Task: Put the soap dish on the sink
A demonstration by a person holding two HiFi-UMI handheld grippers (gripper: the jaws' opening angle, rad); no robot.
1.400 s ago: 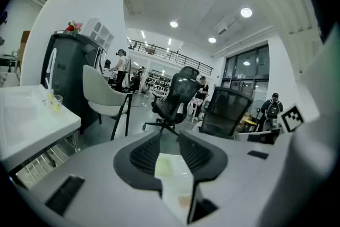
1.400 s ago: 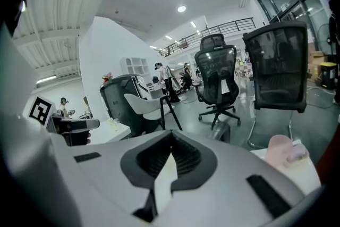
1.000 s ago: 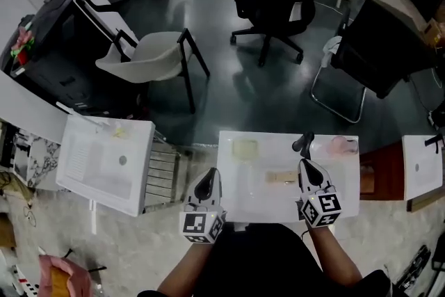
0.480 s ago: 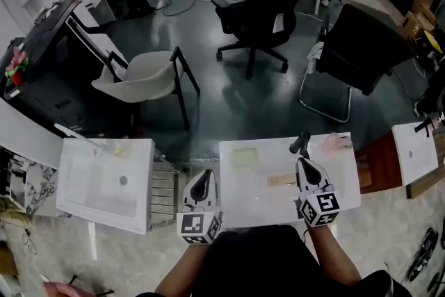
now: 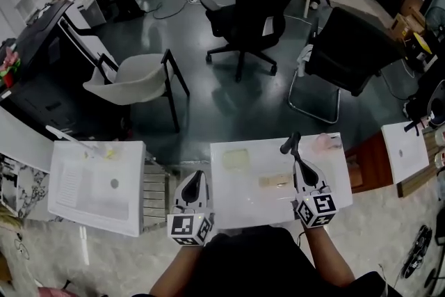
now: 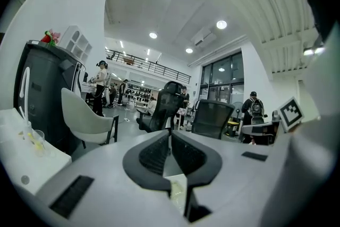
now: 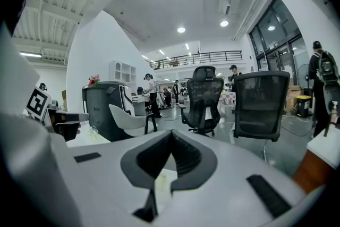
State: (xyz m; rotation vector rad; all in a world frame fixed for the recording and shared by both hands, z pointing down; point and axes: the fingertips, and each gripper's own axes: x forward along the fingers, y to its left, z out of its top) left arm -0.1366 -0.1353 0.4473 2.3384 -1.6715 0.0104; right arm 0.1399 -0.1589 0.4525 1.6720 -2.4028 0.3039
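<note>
We are holding both hand-held grippers at the near side of the white rectangular ceramic sink [image 5: 236,204], and both are standing closed with nothing between the jaws. The left hand-held gripper [image 5: 196,176] is hovering just off the sink's left edge. The right hand-held gripper [image 5: 303,167] is hovering over the sink's right part, just below the black lever tap [image 5: 290,143] in the head view. We are reading the small flat tan rectangular soap dish [image 5: 275,181] as the task's thing, though it is showing too small for us to be sure. It is lying flat on the sink's white top, near the middle and just left of the right hand-held gripper, apart from both grippers. So the dish is lying where the task wants it, and the scene is fitting 2 stages alike: a dish waiting to be gripped and shifted, or one let go with the hands drawn clear. Either way, we are judging that good work here means keeping the closed jaws clear of the tap and of the dish's edges, so that nothing is nudging it. Its long axis is running left to right in the head view, roughly along the sink's near edge, with 1 short end pointing toward the right hand-held gripper and the other toward the sink's left half, where a pale green square pad [image 5: 235,158] is lying farther back.
</note>
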